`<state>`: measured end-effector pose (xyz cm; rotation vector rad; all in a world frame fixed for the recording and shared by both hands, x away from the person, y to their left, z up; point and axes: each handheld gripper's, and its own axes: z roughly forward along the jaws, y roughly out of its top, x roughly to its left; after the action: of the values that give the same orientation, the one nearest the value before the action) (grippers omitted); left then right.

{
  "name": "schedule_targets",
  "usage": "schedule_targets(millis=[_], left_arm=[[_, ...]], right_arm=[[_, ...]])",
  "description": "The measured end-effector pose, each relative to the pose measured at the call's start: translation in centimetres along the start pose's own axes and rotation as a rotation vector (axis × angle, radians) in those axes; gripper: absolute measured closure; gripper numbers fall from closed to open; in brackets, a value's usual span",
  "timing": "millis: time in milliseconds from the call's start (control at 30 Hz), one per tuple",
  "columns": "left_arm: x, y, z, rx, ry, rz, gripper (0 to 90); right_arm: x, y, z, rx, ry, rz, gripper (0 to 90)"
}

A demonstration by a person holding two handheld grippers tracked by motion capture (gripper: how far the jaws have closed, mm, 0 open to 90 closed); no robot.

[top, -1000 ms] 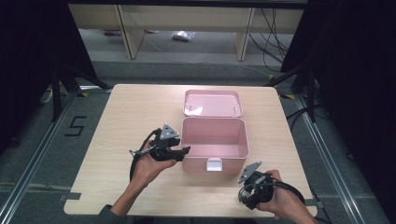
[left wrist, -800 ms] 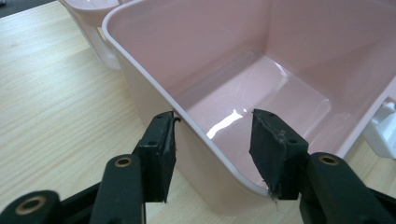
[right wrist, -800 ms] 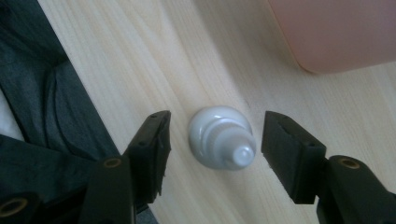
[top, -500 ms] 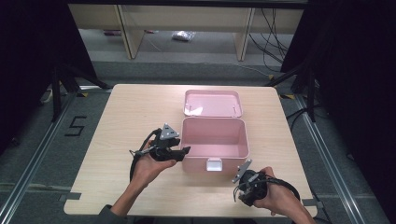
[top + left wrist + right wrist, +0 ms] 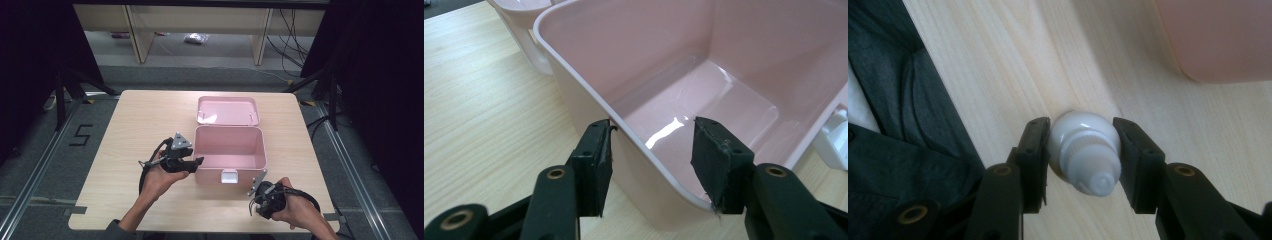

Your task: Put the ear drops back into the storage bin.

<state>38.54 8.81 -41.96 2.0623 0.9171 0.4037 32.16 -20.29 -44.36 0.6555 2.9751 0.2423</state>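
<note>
White tube [image 5: 1083, 157] pinched, right gripper [image 5: 1082, 150] low

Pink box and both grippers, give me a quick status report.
Left gripper open, jaws astride the pink box wall. Right gripper shut on white bottle near table edge. Box empty, lid open. Nothing in the way.

left gripper [image 5: 651, 152] sitting at 9 o'clock of table centre, jaws standing apart and straddling a wall, right gripper [image 5: 1082, 150] sitting at 5 o'clock near the edge, jaws pinching a small white capped object [image 5: 1084, 152], both forearms entering from 6 o'clock
</note>
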Motion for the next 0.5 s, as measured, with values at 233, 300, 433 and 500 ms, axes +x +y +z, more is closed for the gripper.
schedule_targets(millis=[233, 300, 433, 500], left_arm=[[0.0, 0.0, 0.0, 0.0, 0.0, 0.0, 50.0], [0.0, 0.0, 0.0, 0.0, 0.0, 0.0, 49.9], [0.0, 0.0, 0.0, 0.0, -0.005, 0.0, 50.0], [0.0, 0.0, 0.0, 0.0, -0.003, 0.0, 49.9]], right_arm=[[-0.3, 0.1, -1.1, -0.006, -0.004, -0.004, 60.2], [-0.2, 0.1, -1.5, -0.011, -0.009, 0.01, 60.2], [-0.5, 0.2, -2.5, -0.017, 0.014, 0.006, 60.3], [-0.6, 0.3, -2.9, -0.027, 0.025, 0.016, 60.2]])
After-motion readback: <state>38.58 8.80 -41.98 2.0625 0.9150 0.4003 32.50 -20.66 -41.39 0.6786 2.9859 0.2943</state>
